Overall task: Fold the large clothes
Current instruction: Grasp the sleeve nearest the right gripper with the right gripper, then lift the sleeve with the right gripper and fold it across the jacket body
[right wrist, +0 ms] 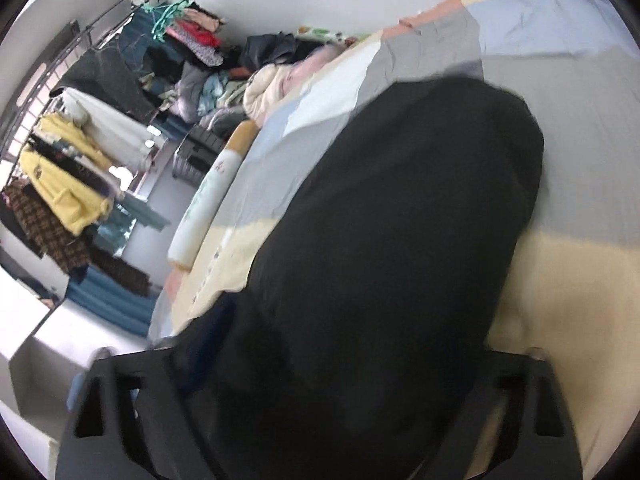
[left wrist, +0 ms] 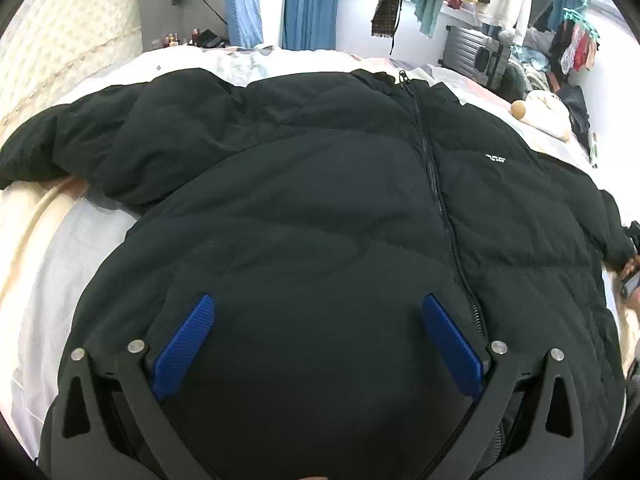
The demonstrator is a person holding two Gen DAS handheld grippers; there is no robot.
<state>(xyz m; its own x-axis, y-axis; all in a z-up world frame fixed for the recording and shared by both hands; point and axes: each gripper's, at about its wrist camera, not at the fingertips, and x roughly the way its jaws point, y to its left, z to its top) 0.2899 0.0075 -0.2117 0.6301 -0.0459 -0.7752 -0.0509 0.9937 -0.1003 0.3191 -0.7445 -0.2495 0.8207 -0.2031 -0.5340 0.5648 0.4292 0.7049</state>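
The black quilted puffer jacket (left wrist: 320,184) lies front-up and zipped on the pastel patchwork bedspread (left wrist: 52,248), its long axis running from the hem under the left gripper (left wrist: 318,340) away to the collar, with the dark zipper line (left wrist: 436,200) just right of that gripper's centre. One sleeve stretches out flat to the left side of the left wrist view (left wrist: 68,148); the other runs off the right edge. The left gripper stands wide, its two blue ribbed pads (left wrist: 184,346) apart with jacket fabric filling the space beneath and between them, though whether they press into the cloth or only hover cannot be told. In the right wrist view a long black padded length, probably the right sleeve (right wrist: 400,216), extends straight ahead of the right gripper (right wrist: 316,412) and ends in a rounded cuff over the bedspread. The right hand is therefore much the nearer to that sleeve, and folding it inward across the chest looks the likely next move. This view is blurred, the right fingertips are buried behind the black fabric, and I cannot tell whether the jaws are closed on the sleeve or parted.
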